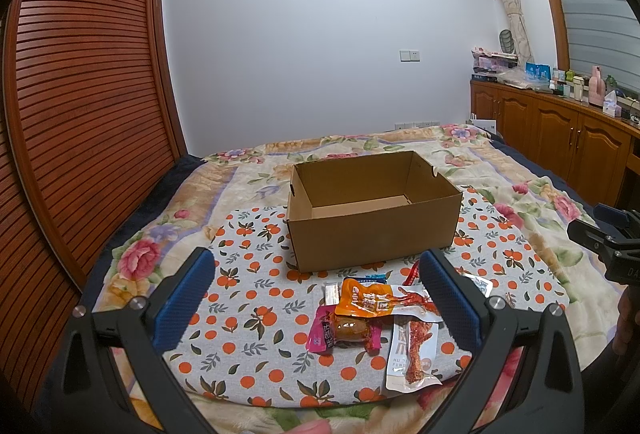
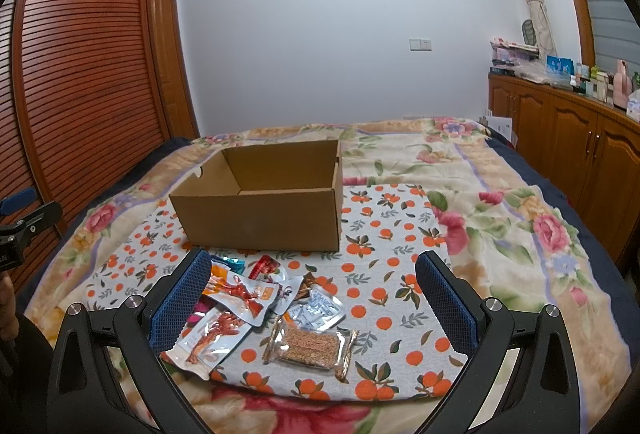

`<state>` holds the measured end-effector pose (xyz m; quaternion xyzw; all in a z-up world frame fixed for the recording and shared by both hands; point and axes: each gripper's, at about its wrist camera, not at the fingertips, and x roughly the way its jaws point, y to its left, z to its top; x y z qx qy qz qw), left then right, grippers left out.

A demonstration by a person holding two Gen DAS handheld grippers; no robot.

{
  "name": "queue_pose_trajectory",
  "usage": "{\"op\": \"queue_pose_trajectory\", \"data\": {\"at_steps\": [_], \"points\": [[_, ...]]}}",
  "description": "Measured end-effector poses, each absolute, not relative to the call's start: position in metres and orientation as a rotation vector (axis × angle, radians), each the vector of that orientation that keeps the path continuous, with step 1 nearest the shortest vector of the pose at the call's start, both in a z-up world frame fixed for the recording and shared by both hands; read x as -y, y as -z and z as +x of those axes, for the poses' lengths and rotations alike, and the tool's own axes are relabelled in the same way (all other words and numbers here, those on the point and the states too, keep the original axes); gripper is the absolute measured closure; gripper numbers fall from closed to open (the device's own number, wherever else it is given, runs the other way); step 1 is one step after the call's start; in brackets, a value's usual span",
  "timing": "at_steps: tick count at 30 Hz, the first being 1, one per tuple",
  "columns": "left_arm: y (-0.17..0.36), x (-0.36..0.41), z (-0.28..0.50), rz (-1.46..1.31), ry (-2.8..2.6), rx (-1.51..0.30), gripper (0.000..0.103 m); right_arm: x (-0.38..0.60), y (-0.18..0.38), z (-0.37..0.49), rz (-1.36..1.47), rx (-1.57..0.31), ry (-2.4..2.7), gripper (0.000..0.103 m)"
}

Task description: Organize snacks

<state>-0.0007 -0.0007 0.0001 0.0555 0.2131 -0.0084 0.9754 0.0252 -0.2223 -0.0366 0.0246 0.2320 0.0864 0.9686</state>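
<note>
The white chicken-leg snack packet [image 1: 410, 352] is showing the letters "HU" and "FENG"; other packet print is staying unreadable.

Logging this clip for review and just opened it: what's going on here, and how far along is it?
A person holds a gripper in each hand over a bed. The left gripper and the right gripper are both open and hold nothing. An open cardboard box sits on an orange-print cloth, and what shows of its inside looks empty. The snack packets, including a clear-wrapped grain bar, lie in a loose pile on the cloth in front of the box. Nothing appears packed yet.
</note>
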Motion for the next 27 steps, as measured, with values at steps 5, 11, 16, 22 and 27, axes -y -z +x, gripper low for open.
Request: {"op": "queue_pose_trajectory", "data": {"at_steps": [5, 11, 16, 22, 27], "points": [[-0.0001, 0.0007, -0.0006, 0.112, 0.018, -0.43, 0.0, 0.2221, 0.0372, 0.0249, 0.051, -0.469, -0.174, 0.0], [0.0, 0.0007, -0.0006, 0.112, 0.017, -0.43, 0.0, 0.2223, 0.0372, 0.0246, 0.05, -0.468, -0.174, 0.0], [0.0, 0.0008, -0.0007, 0.113, 0.017, -0.431, 0.0, 0.2235, 0.0393, 0.0242, 0.051, -0.469, -0.174, 0.0], [0.0028, 0.0, 0.0032, 0.123, 0.023, -0.444, 0.0, 0.2223, 0.0376, 0.0257, 0.048, -0.474, -0.175, 0.0], [0.0069, 0.0061, 0.009, 0.136, 0.06, -0.494, 0.0, 0.2183, 0.0451, 0.0292, 0.032, -0.496, -0.175, 0.0]]}}
